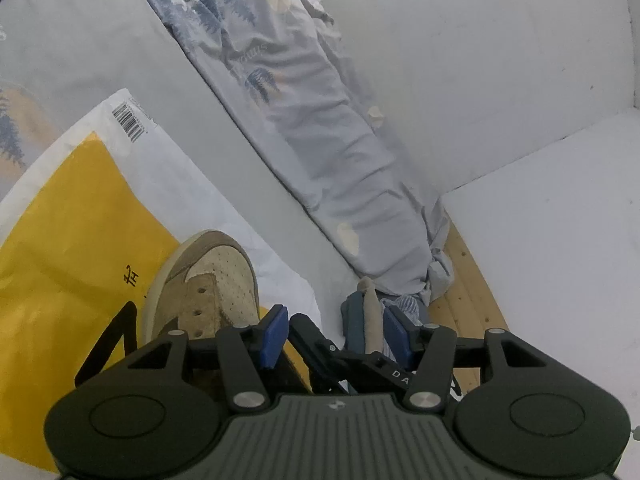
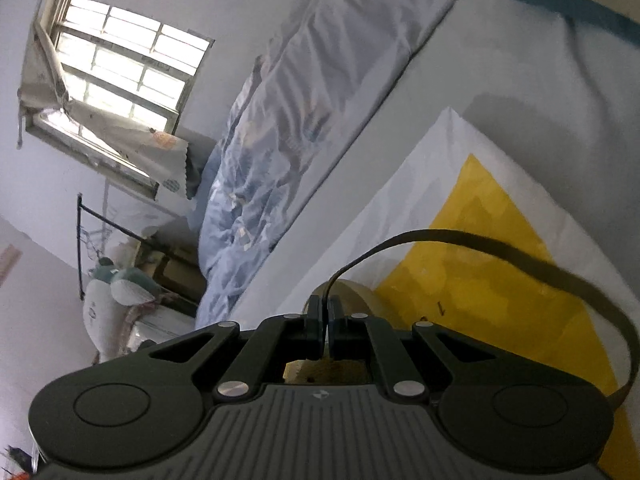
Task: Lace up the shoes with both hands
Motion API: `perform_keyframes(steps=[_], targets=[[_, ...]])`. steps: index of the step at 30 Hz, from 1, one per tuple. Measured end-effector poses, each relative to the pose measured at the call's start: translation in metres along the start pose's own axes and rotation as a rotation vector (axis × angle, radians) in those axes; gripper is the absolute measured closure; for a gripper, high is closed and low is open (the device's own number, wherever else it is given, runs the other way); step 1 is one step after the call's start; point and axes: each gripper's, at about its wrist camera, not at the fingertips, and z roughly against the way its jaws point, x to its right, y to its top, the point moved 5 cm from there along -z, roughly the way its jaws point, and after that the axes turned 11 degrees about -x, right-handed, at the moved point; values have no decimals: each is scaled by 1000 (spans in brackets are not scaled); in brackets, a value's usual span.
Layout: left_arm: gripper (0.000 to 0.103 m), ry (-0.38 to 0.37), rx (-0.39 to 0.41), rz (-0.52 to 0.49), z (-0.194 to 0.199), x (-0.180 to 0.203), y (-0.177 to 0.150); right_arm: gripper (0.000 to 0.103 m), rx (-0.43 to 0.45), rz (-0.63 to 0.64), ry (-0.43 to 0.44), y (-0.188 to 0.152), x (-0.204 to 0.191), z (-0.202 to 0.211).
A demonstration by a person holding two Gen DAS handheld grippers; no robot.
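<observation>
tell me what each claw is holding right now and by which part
The right claw is shut on the shoelace at its end; the rest loops away slack. The left claw is open and holds nothing, beside the shoe.

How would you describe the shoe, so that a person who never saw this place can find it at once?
Find the big white and yellow bag lying flat beside the rumpled blue bedding. The shoe rests on that bag, just ahead of the left gripper. It is the only footwear there: tan suede with a cream perforated toe and open eyelets.
</observation>
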Motion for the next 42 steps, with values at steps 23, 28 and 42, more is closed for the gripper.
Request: perform_keyframes(steps=[23, 28, 42], targets=[[52, -1, -5, -12, 5, 1, 1, 100, -38, 49, -38, -1, -3, 5], [52, 3, -6, -20, 5, 2, 0, 100, -56, 54, -37, -2, -3, 3], [52, 9, 7, -14, -7, 7, -7, 100, -98, 91, -48, -6, -6, -5]])
